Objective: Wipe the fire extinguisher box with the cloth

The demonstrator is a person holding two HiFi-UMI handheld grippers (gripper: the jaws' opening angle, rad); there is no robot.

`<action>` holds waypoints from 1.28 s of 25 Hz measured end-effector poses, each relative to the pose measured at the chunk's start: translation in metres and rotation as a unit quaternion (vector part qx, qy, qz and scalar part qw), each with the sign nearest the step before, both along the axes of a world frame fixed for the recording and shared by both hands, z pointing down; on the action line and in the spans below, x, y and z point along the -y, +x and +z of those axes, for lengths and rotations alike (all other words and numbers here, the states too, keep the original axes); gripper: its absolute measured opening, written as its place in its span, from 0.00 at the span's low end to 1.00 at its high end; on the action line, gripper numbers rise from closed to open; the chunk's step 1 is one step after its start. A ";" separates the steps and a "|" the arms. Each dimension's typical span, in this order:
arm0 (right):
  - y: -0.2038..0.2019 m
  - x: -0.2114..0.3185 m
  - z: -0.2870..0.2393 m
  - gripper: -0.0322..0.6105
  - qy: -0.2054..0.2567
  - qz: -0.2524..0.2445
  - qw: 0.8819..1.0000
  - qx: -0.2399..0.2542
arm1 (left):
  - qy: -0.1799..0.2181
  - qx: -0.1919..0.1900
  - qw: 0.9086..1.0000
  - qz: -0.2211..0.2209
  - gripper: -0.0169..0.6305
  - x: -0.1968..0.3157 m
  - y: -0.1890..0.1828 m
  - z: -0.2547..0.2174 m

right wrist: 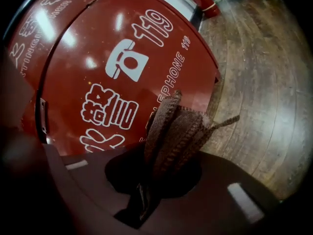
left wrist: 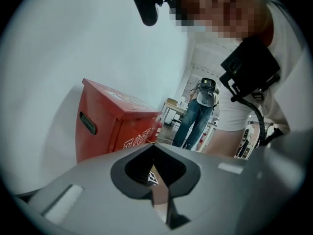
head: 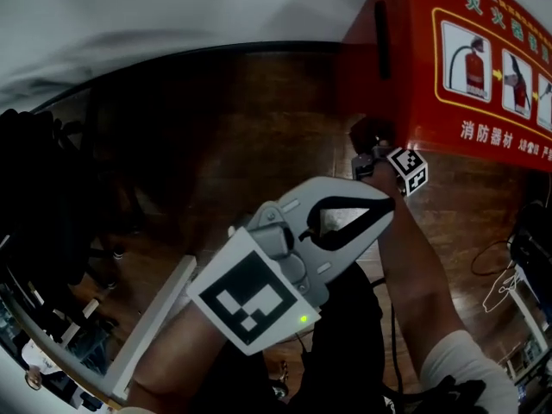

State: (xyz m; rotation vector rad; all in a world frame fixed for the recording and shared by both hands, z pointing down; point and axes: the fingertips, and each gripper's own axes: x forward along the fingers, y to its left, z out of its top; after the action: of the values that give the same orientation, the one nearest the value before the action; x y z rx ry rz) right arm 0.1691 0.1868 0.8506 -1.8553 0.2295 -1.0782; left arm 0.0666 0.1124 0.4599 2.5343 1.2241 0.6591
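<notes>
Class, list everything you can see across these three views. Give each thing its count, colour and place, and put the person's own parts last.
fire extinguisher box: one, red with white print, on the floor by the wall
cloth: one, brown, bunched, clamped in the right tongs close to the box front
floor: one, dark wood planks, under the box
wall: one, white, behind the box
bystander: one, blue jeans, far back in the left gripper view
left tongs: one, grey, shut and empty, held away from the box
right tongs: one, in shadow, shut on the cloth
right forearm: one, bare, reaching toward the box
</notes>
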 end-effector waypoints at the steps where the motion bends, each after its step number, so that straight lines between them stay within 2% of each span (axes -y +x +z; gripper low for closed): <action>1: 0.000 0.000 -0.001 0.12 -0.001 -0.005 1.000 -0.002 | 0.000 -0.001 1.000 0.000 0.02 0.003 0.001 0.001; 7: -0.022 0.007 -0.072 0.12 0.016 -0.021 1.000 0.001 | -0.002 0.000 1.000 -0.011 0.02 0.015 -0.004 -0.032; 10: -0.047 0.018 -0.133 0.12 0.031 -0.068 0.997 -0.013 | -0.001 -0.001 1.000 -0.018 0.02 0.021 -0.010 -0.063; 14: -0.078 0.040 -0.231 0.12 0.075 -0.136 0.987 -0.032 | 0.006 -0.004 0.999 -0.031 0.02 0.026 -0.020 -0.106; 16: -0.098 0.041 -0.278 0.12 0.064 -0.171 0.983 -0.029 | 0.000 -0.010 0.999 -0.032 0.02 0.027 -0.025 -0.131; 17: -0.105 0.038 -0.300 0.12 0.035 -0.205 0.977 -0.041 | -0.004 -0.016 0.999 -0.035 0.02 0.028 -0.026 -0.145; 18: -0.107 0.038 -0.322 0.12 0.002 -0.250 0.966 -0.066 | -0.007 -0.022 0.999 -0.038 0.02 0.031 -0.028 -0.160; 20: -0.107 0.049 -0.372 0.12 -0.033 -0.339 0.931 -0.133 | -0.008 -0.039 0.998 -0.042 0.02 0.038 -0.030 -0.187; 22: -0.107 0.064 -0.423 0.12 -0.052 -0.415 0.888 -0.189 | -0.010 -0.052 0.998 -0.046 0.02 0.044 -0.035 -0.211; 23: -0.105 0.071 -0.447 0.12 -0.067 -0.452 0.862 -0.217 | -0.010 -0.058 0.997 -0.048 0.02 0.048 -0.037 -0.221; 24: -0.101 0.079 -0.470 0.12 -0.084 -0.491 0.831 -0.247 | -0.009 -0.065 0.997 -0.051 0.02 0.051 -0.039 -0.231; 25: -0.096 0.087 -0.492 0.12 -0.104 -0.533 0.794 -0.275 | -0.006 -0.072 0.996 -0.053 0.02 0.054 -0.040 -0.241; 26: -0.092 0.096 -0.512 0.12 -0.123 -0.577 0.749 -0.302 | -0.004 -0.077 0.995 -0.056 0.02 0.058 -0.042 -0.250; 27: -0.088 0.105 -0.530 0.12 -0.143 -0.623 0.696 -0.327 | -0.002 -0.080 0.995 -0.058 0.02 0.061 -0.046 -0.257; 29: -0.084 0.121 -0.557 0.12 -0.179 -0.709 0.577 -0.364 | 0.001 -0.079 0.995 -0.057 0.02 0.067 -0.056 -0.267; 32: -0.076 0.146 -0.580 0.12 -0.207 -0.805 0.405 -0.381 | 0.005 -0.071 0.996 -0.052 0.02 0.081 -0.068 -0.265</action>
State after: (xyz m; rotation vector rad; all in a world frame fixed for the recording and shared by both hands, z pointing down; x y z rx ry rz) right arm 0.0927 0.0413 0.2710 -2.0579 3.0492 -1.1960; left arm -0.0009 0.0311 0.1952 2.6717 1.1255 0.4694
